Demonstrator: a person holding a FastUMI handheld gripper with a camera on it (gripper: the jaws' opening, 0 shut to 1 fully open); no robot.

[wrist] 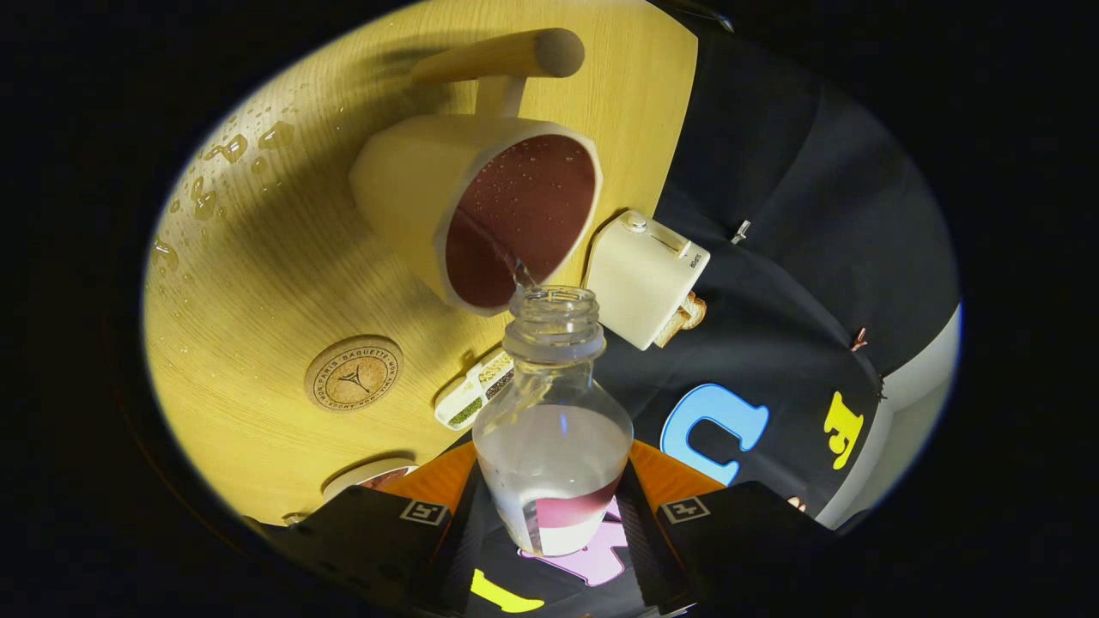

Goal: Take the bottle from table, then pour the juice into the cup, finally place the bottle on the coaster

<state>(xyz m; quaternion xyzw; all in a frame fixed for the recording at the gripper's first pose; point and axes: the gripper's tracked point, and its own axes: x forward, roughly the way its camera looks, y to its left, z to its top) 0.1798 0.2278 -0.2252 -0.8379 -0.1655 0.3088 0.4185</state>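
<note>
a pale wooden desk carries everything here, with the booth's black cloth wall rising behind its far edge. the clear plastic bottle sits between the two fingers of the gripper, whose jaws are closed narrowly on its lower body, both fingers pressing on its sides. the bottle is uncapped and tipped forward, its open neck pointing away from the fingers toward the cup, and a little reddish juice shows low in it near the fingers. a thin stream of liquid runs from the bottle's mouth over the rim into the cup, which stands just beyond the neck. the cup is cream coloured, with a long round handle sticking out on its far side, and it is nearly full of dark red-brown juice with small bubbles on top. a round cork coaster with a printed ring lies on the desk to one side of the bottle, apart from the cup. a small flat packet lies between coaster and bottle neck. a cream toaster with bread in it stands at the desk's edge beside the cup. water drops are scattered over the desk beyond the coaster. part of a round dish peeks out just by one finger.
</note>
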